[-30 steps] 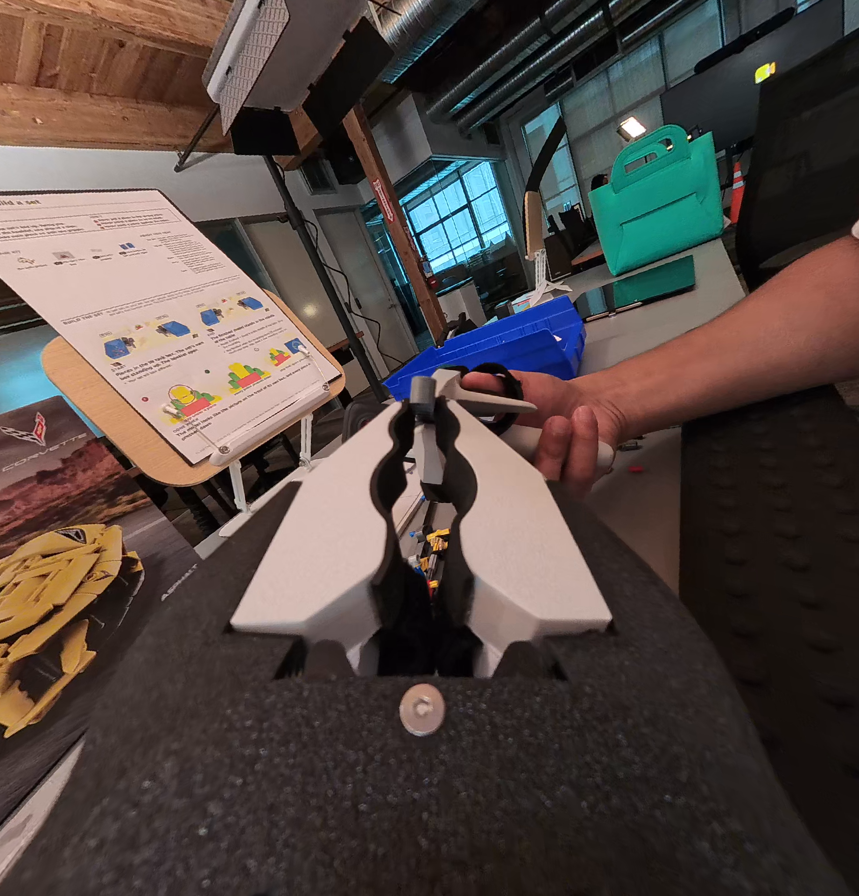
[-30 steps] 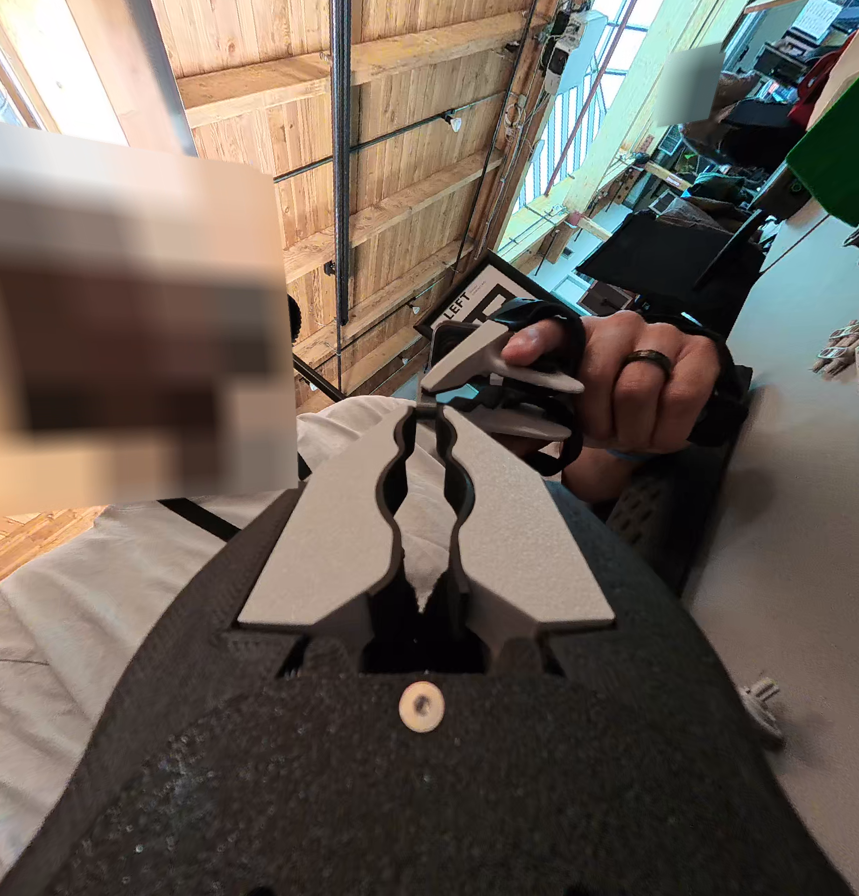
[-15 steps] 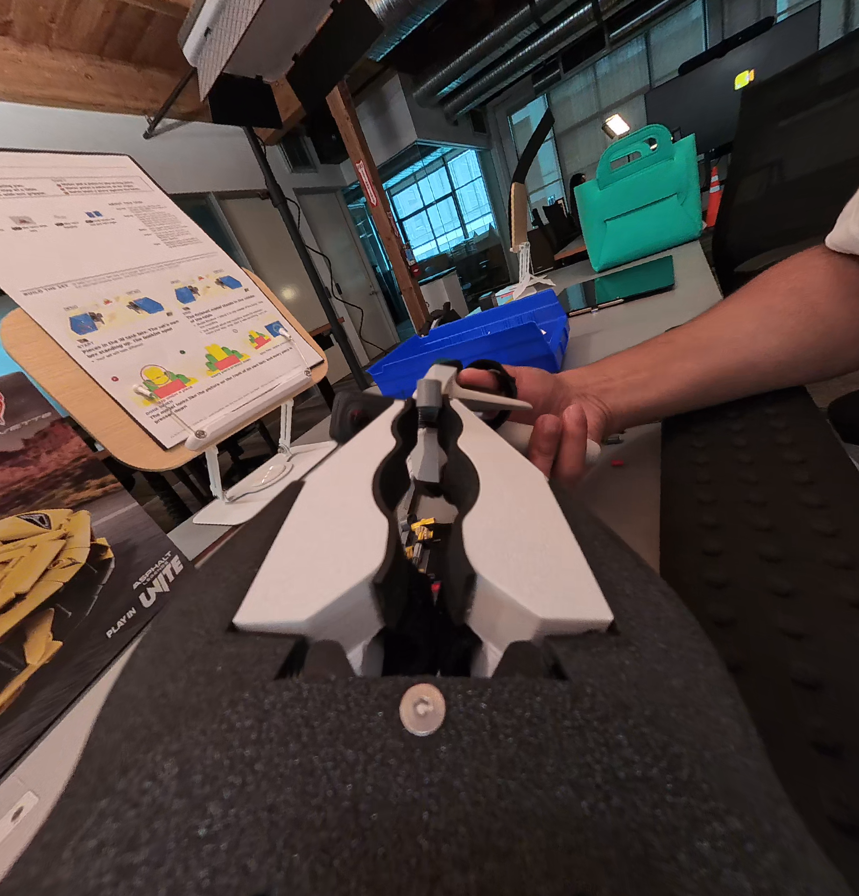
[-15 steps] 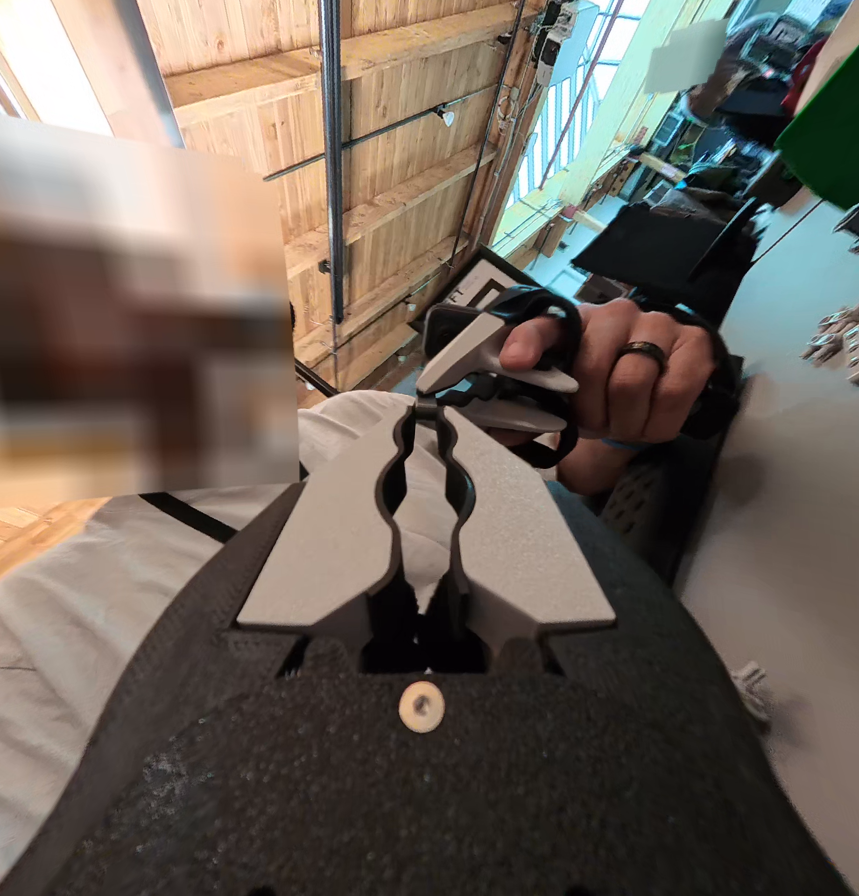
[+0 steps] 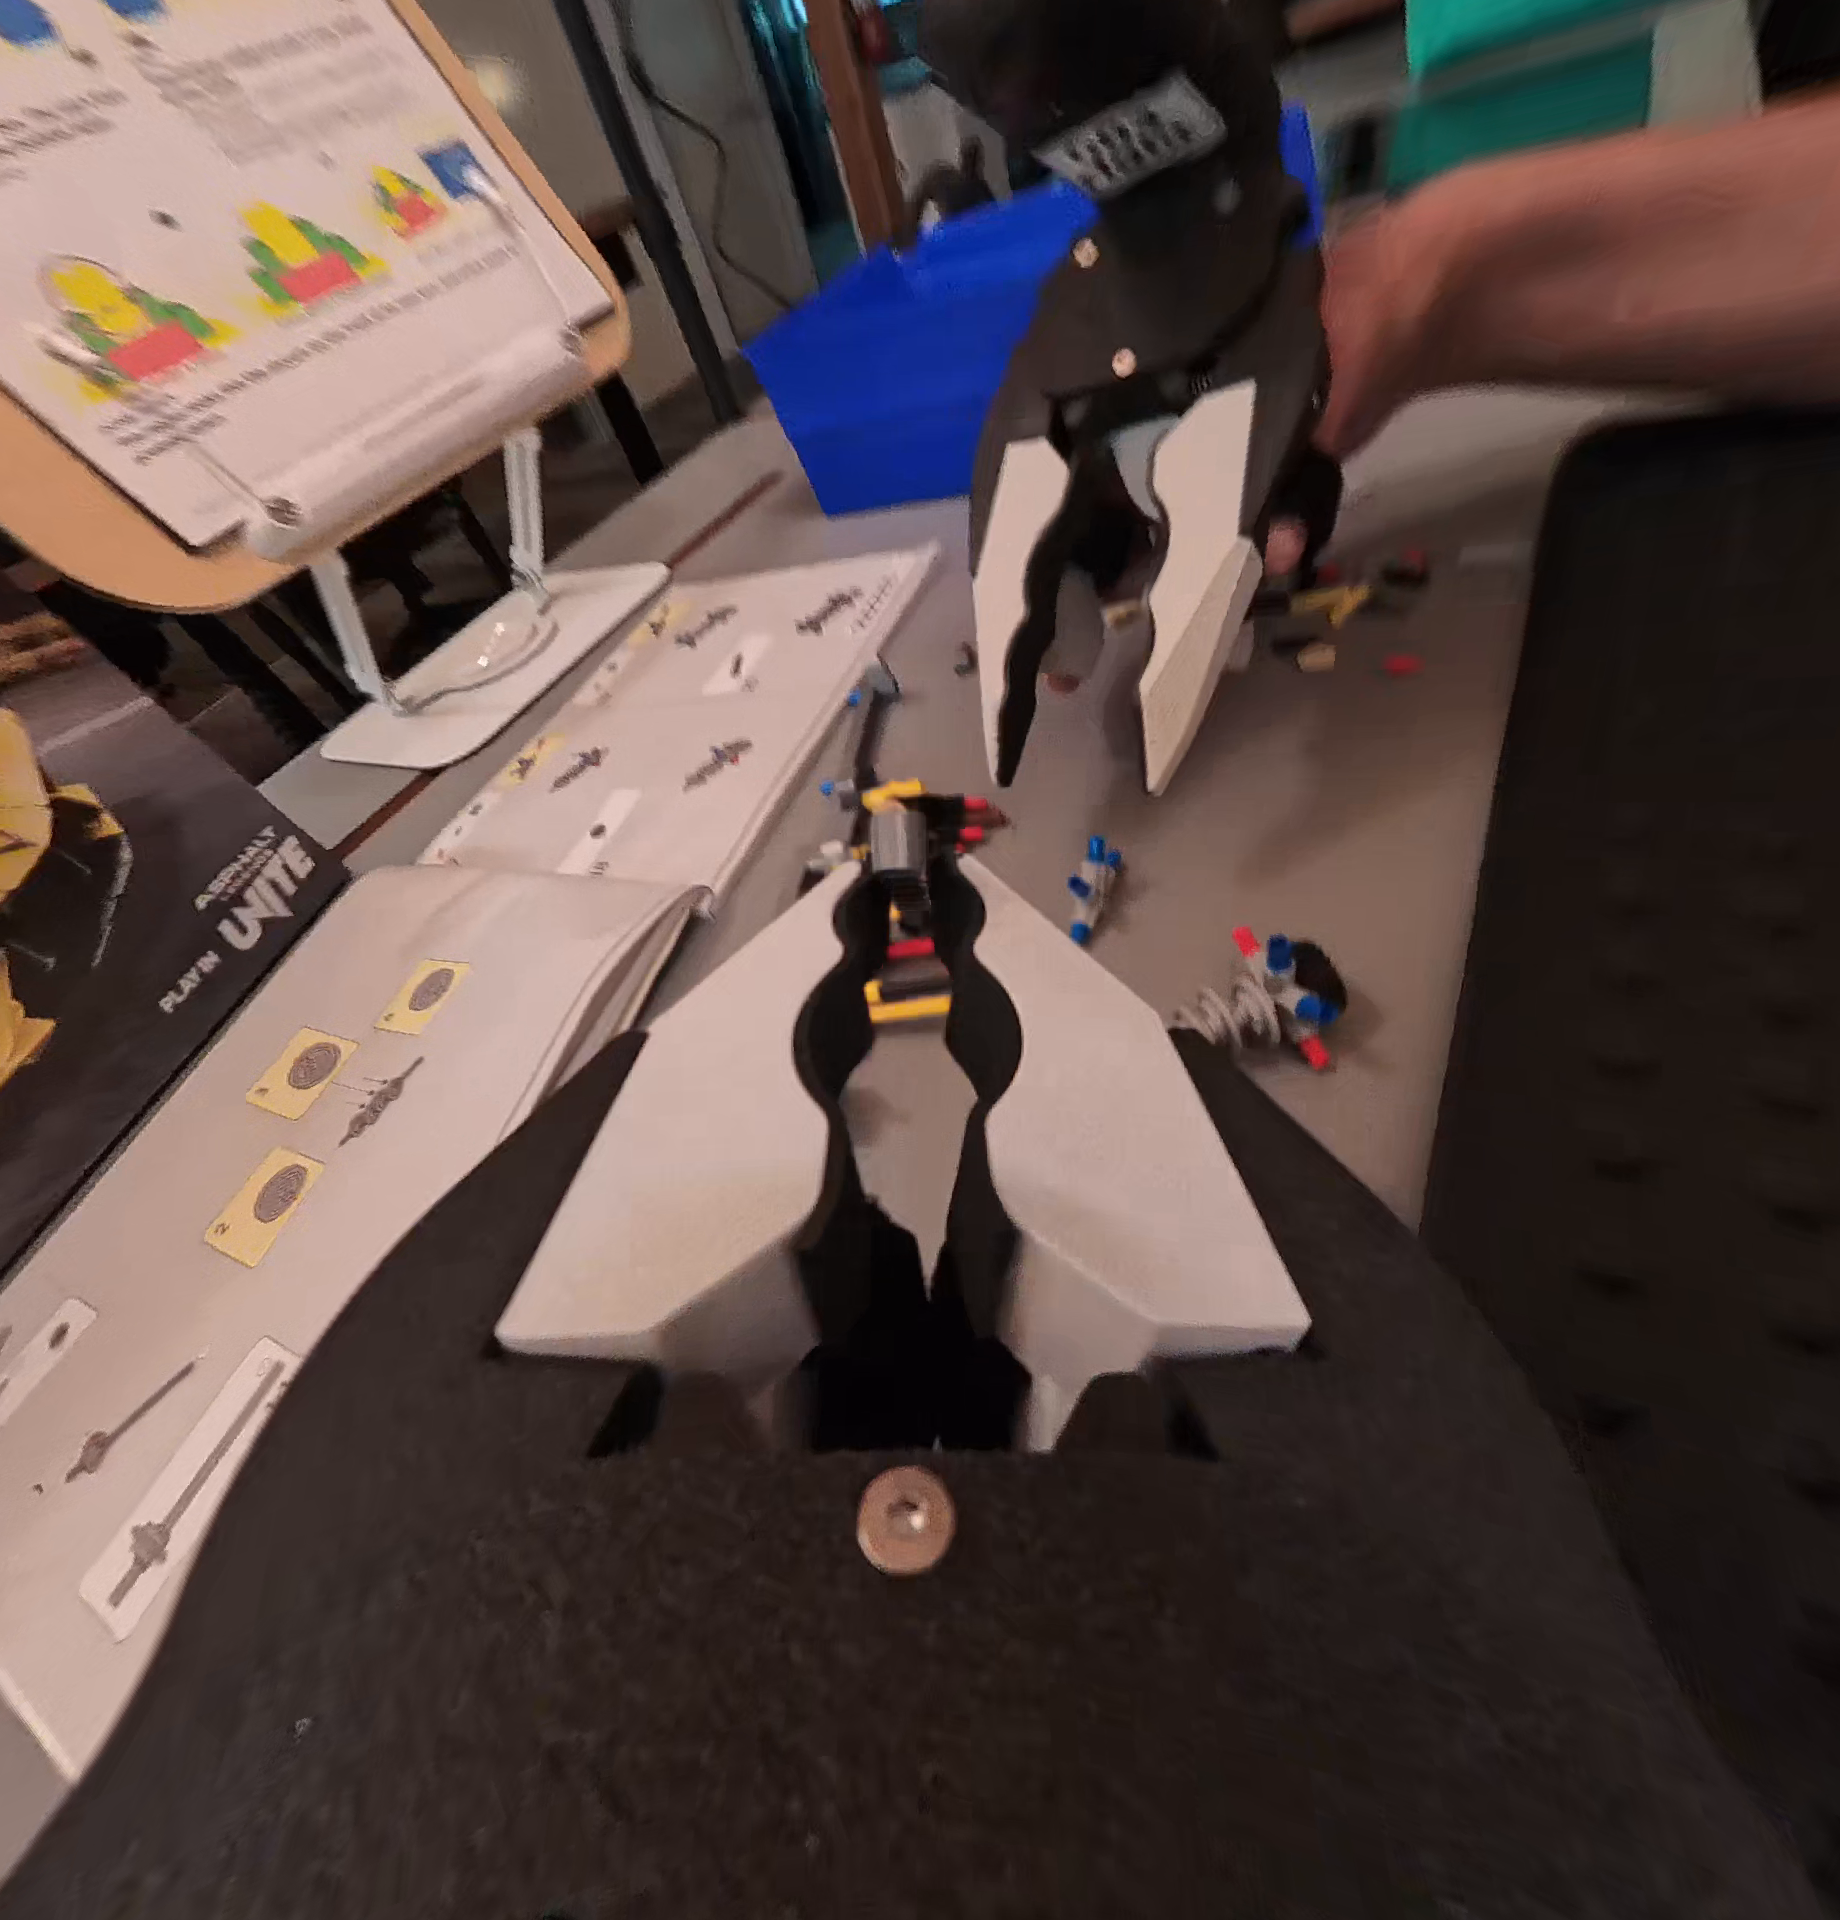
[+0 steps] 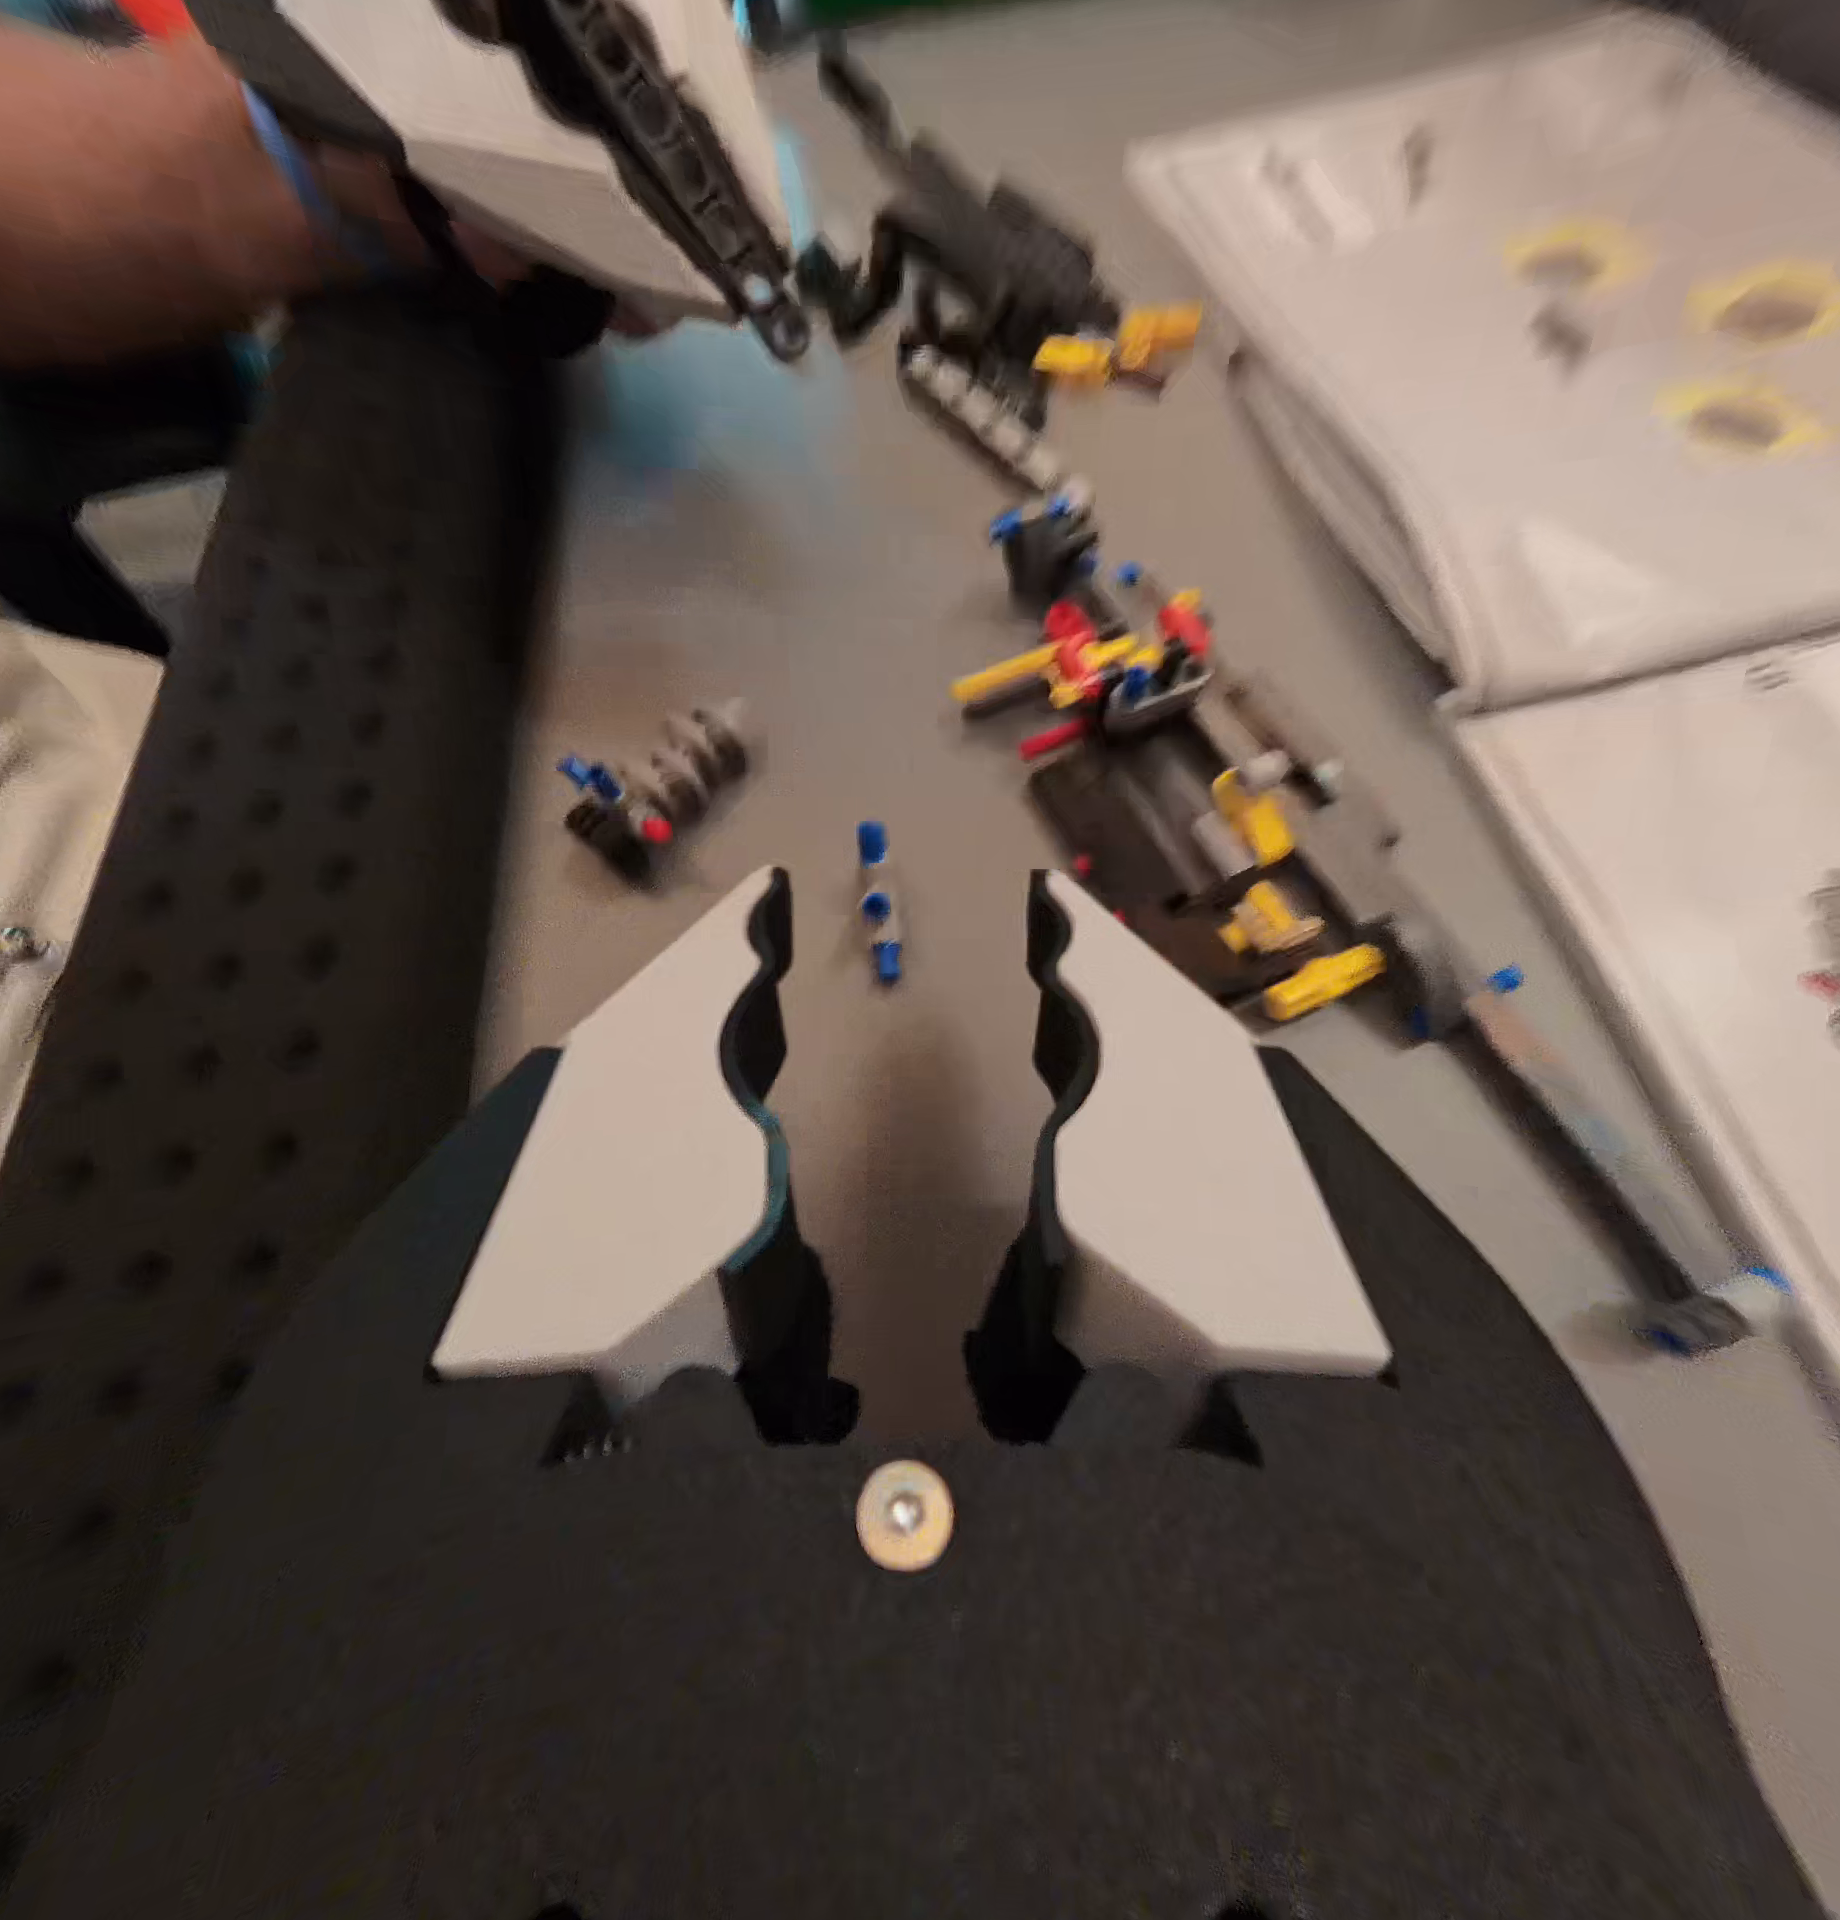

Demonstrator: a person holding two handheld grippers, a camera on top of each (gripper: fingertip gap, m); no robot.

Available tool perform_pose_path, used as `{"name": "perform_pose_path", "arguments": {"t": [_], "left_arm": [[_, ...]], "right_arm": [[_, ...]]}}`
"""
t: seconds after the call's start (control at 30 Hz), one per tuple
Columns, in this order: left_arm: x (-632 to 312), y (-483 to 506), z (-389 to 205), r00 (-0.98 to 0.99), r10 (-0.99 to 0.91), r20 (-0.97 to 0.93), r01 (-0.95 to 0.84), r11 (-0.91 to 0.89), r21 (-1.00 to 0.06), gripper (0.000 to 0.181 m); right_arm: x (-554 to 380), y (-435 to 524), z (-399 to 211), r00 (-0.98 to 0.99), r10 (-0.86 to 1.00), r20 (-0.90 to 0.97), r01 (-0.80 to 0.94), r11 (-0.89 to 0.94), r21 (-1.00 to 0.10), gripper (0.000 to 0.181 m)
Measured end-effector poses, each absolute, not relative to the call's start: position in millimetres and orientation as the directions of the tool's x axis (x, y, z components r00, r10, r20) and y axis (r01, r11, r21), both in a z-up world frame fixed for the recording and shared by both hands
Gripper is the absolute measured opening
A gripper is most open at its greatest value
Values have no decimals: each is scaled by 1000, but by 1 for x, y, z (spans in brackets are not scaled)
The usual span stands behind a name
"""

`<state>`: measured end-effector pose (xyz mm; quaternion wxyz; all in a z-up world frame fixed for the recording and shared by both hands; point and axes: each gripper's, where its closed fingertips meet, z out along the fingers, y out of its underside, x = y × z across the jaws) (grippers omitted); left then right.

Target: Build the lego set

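Fingers of the right gripper (image 6: 905, 883) are spreading over blue pins (image 6: 874, 904) on the table (image 6: 708, 540); left gripper (image 5: 900, 878) is pinching a black beam (image 6: 687, 208). Pins look light, stiff; grip mid-shaft.

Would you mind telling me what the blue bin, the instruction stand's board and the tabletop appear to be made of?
The blue bin looks like moulded plastic: uniform saturated colour, smooth thin walls. The stand's board appears to be light wood or wood laminate, tan with a rounded edge; blur hides any grain. The tabletop looks like smooth matte grey laminate, though the material underneath cannot be told.
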<state>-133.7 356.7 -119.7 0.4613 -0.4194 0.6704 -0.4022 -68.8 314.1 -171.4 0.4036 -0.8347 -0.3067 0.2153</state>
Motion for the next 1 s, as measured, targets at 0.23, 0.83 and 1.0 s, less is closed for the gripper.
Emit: {"name": "perform_pose_path", "arguments": {"t": [0.23,0.83,1.0], "left_arm": [[-140,344,-149,-368,-918,-146,-344,280,-896,7],[-120,345,-126,-207,-784,-585,-165,617,-769,6],[-118,350,-126,-137,-684,-717,-181,729,-660,6]], "right_arm": [[-76,309,-203,707,706,-40,477,-517,-711,27],[-108,347,-142,489,656,575,842,-182,-509,6],[-103,355,-140,439,604,665,892,-207,-402,6]]}}
